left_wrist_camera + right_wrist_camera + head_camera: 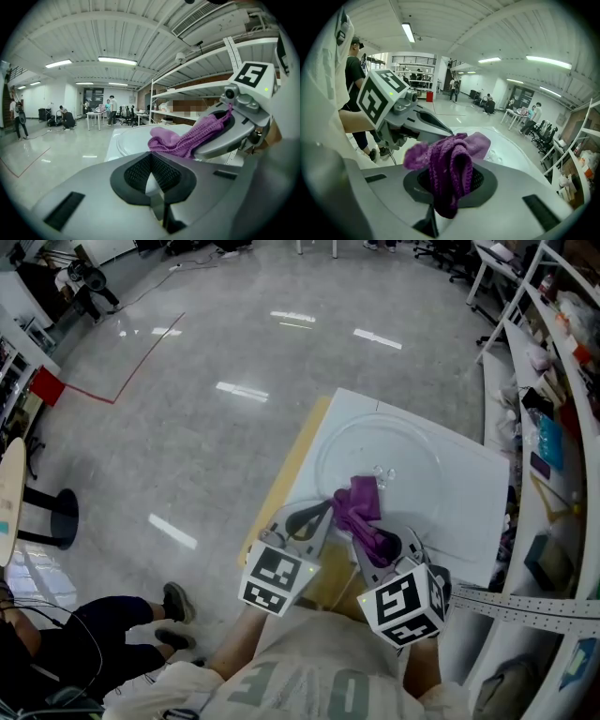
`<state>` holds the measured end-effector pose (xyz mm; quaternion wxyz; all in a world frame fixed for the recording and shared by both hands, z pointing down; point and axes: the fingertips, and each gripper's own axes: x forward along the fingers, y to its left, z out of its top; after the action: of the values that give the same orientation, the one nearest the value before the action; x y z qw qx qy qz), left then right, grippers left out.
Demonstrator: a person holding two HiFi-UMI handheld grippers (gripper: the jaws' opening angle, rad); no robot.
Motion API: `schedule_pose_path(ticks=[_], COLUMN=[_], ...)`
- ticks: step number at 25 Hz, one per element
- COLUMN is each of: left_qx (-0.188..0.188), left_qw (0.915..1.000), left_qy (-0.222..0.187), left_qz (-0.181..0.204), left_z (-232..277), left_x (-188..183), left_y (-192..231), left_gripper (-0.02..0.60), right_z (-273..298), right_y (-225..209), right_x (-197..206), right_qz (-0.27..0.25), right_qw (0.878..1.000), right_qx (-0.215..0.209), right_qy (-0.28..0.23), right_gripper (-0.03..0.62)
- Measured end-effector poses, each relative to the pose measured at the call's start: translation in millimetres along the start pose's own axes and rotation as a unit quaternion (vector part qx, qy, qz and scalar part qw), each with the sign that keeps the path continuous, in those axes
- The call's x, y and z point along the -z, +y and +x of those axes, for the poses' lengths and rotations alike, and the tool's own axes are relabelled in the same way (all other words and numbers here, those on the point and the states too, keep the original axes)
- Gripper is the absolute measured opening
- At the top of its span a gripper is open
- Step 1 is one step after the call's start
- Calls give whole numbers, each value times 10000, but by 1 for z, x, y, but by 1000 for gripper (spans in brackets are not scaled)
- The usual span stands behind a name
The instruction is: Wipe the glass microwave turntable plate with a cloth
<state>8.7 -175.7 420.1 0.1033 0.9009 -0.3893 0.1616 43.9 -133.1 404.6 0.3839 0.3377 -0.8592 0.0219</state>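
glossy grey floor (187, 427) with a red tape line (141, 362); shelves (553, 427) along the right. the glass turntable plate (422, 460) lies mid-desk (473, 493). the right gripper (367, 538) pinches the purple cloth (361, 507), whose free end drapes on the plate's near part. the left gripper (323, 510) is pressed together and empty at the near-left edge.

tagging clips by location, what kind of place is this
Probably a large lab or workshop hall: a wide polished floor, long metal shelves loaded with supplies, and desks with office chairs further back.
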Motion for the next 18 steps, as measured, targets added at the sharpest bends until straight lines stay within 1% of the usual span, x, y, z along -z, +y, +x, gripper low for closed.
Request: schedule_pose_path(ticks=[6,9,11,14,16,18], left_qx=[-4,-16,-6,-15,-22,-21], left_qw=[10000,10000,10000,10000,10000,10000], left_qy=[-4,-13,-14,-11,-12,-13], left_qz=[17,23,34,67,67,66], left_z=[0,0,2,2,2,1], left_x=[-1,-1,-1,0,0,-1], left_y=[0,0,-1,-2,-2,-1], left_gripper=[2,2,2,2,2,2], right_z=[-4,-6,-10,-14,-11,-3], right_y=[12,10,-6,-46,-74,-101], right_x=[4,2,-4,-15,-23,-31], right_qz=[-80,-32,67,100,107,100], right_qw=[9999,10000,9995,9960,9929,9905], right_qx=[-17,6,229,797,1090,1289], right_qy=[71,-16,-186,-400,-471,-472], right_gripper=[61,61,61,61,61,61])
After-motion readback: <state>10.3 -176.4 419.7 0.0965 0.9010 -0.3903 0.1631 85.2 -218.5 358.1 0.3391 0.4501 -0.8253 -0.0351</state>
